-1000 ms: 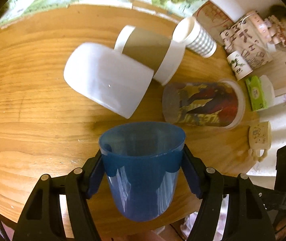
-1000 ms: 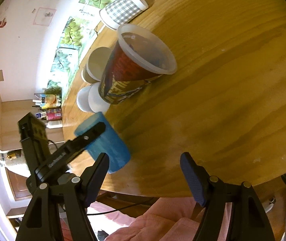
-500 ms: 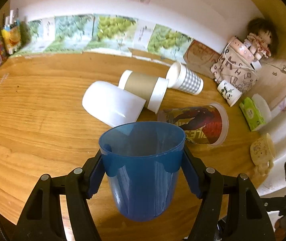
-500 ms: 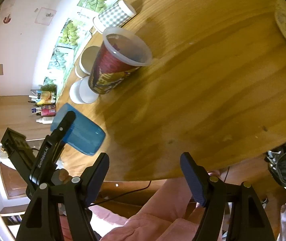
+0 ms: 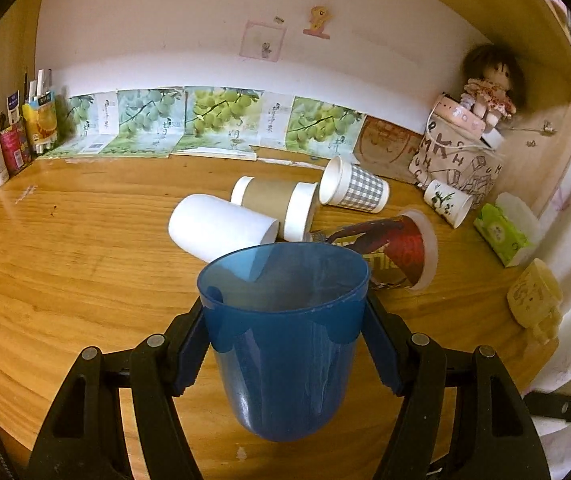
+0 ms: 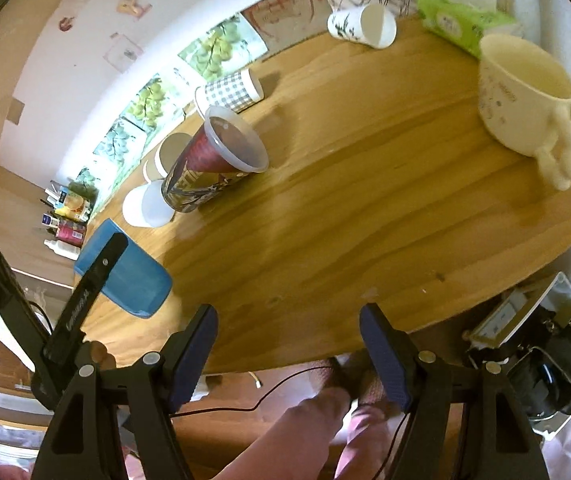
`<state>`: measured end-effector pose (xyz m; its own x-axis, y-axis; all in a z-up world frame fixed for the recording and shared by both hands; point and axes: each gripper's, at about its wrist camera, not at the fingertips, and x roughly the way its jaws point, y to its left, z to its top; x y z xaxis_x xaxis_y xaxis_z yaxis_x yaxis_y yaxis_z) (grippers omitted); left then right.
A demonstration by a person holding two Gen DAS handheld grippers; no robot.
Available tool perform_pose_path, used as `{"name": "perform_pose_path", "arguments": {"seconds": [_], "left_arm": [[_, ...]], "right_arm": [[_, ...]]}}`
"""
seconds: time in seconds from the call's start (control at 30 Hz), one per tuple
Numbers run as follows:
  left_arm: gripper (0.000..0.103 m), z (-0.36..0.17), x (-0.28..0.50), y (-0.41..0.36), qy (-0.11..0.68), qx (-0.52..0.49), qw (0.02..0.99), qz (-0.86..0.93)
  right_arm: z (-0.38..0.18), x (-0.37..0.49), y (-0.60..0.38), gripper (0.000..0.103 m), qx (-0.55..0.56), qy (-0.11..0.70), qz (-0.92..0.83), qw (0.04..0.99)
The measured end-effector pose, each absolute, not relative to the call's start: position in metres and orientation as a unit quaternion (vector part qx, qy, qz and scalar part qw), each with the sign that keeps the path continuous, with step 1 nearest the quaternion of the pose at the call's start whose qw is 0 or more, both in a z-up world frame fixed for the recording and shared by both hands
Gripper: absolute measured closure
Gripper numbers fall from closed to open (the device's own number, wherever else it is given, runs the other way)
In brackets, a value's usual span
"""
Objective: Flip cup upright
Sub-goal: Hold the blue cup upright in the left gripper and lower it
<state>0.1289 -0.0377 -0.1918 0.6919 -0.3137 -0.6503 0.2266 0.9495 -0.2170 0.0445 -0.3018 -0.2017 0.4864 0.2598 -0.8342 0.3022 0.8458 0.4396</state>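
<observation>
One blue cup sits pinched between the two pads of the left claw, gripped just under its rim, held over the near edge of the counter. Mouth faces up and slightly away from the camera, rounded base hangs lowest, so its long axis runs close to vertical, a small tilt left. Base looks clear of the wood, though contact can't be confirmed. Right claw is spread wide with nothing between its pads, off the near edge, well apart from the cup; the left one is the only one that matters for the set-down. Judgement: flip nearly done, remaining move is straight down onto bare wood in front of the cup. White cup and printed cup lie on their sides just behind the blue cup.
</observation>
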Motion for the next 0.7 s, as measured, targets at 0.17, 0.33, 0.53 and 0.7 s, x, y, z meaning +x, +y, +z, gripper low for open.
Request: {"name": "perform_pose_path", "arguments": {"seconds": [0.17,0.33,0.53,0.7], "left_arm": [[0.03,-0.197,0.127,-0.037,0.343,-0.066,0.926,-0.143],[0.03,-0.209,0.123,-0.035,0.321,-0.064,0.933,-0.152],[0.03,-0.217,0.115,-0.037,0.3,-0.056,0.939,-0.158],[0.03,-0.217,0.106,-0.043,0.281,-0.033,0.947,-0.152]], "right_arm": [[-0.21,0.029,-0.293,0.028,0.279,0.513,0.008,0.812],[-0.211,0.016,-0.285,0.028,0.268,0.494,0.026,0.827],[-0.209,0.017,-0.281,0.028,0.232,0.48,0.035,0.845],[-0.209,0.02,-0.279,0.028,0.216,0.482,0.048,0.848]]}}
